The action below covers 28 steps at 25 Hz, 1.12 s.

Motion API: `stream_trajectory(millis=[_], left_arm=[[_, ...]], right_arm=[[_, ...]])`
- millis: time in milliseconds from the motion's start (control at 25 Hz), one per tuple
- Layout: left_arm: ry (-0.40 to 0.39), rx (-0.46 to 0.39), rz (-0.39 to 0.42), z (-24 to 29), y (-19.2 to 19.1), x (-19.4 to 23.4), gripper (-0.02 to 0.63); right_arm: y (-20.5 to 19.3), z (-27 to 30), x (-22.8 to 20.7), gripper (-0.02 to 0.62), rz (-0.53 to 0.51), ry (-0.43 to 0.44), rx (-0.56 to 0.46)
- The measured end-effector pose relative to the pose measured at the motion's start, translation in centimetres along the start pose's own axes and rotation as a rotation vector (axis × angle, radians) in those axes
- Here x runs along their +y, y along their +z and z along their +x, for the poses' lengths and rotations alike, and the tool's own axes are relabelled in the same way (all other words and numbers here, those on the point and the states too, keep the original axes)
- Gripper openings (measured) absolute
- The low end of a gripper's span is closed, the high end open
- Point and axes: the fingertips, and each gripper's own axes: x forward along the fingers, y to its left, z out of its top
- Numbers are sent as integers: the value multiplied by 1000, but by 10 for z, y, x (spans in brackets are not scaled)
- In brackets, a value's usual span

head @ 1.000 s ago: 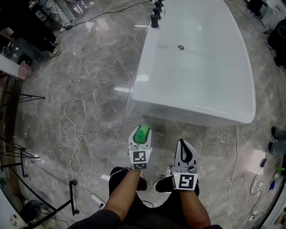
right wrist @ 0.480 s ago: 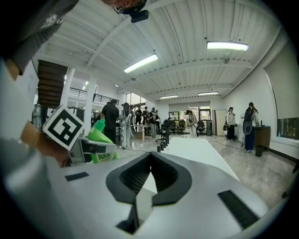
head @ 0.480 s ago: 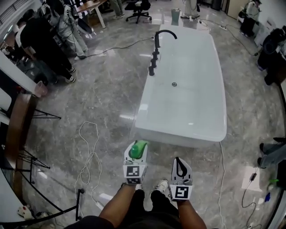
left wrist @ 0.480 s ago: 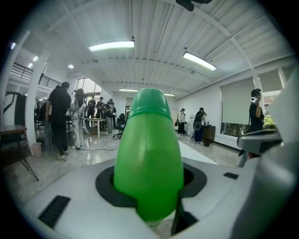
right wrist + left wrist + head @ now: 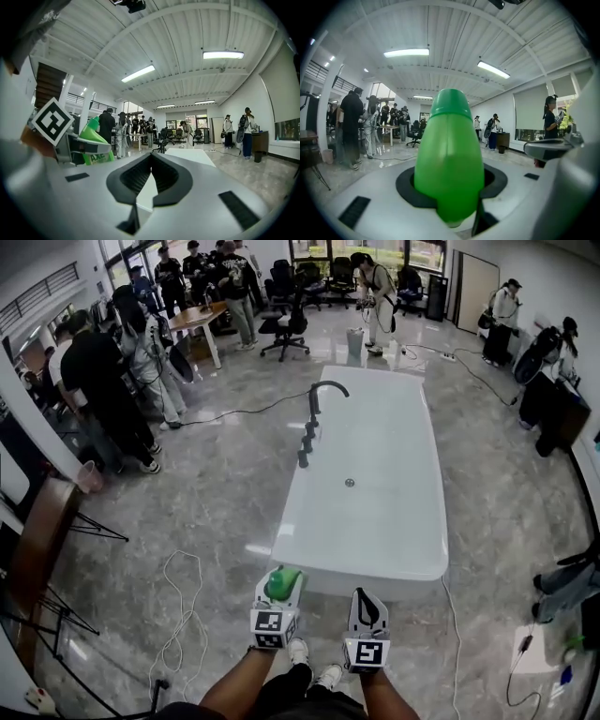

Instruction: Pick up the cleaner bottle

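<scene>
The cleaner bottle (image 5: 279, 583) is green with a rounded cap, and my left gripper (image 5: 281, 594) is shut on it, holding it up in the air in front of me. In the left gripper view the bottle (image 5: 449, 154) fills the middle, standing between the white jaws. From the right gripper view the bottle (image 5: 96, 140) shows at the left with part of its label. My right gripper (image 5: 367, 601) is beside the left one, a little to the right. Its jaws (image 5: 151, 161) are shut with nothing between them.
A long white bathtub (image 5: 375, 570) with a black faucet (image 5: 319, 395) stands just ahead on the grey marble floor. White cables (image 5: 178, 615) lie on the floor at left. Several people (image 5: 103, 390) stand at the back left near a desk and chairs; others are at the far right.
Both grippers have come up, the bottle still in the left one. The head view has lifted from the floor and tub end to the whole tub and room.
</scene>
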Motion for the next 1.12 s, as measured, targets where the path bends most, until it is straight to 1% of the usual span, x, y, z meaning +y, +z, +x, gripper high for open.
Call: stream_trajectory(millis=[160,280,400,560,680,800,880,960,1120], left_arm=[[-3,16,-23,-8,13,1,190],[-3,36,-38,-12,18,11,190],[-25,5,-35,-8,32,19,190],[-66,-54,-26,-3,61,11,190],[-91,-85,-8,7,79,13,190],[-97,-77,0,12,84,13,190],[-102,-63,-8,12,84,11,190],[-107,-66,-12,12,84,5,190],[-108,-50,-17,19,74,-1,190]], right_arm=[[19,-1,-8,17,-16,-46,1],[33,10,-7,17,-32,-53,-26],[48,27,-8,17,-49,-71,-44],[61,34,-10,17,-62,-110,-59],[64,43,-8,17,-59,-122,-72],[66,47,-9,17,-58,-121,-64],[71,47,-13,17,-62,-120,-65],[77,46,-21,17,-68,-124,-67],[83,45,-35,17,-82,-131,-73]])
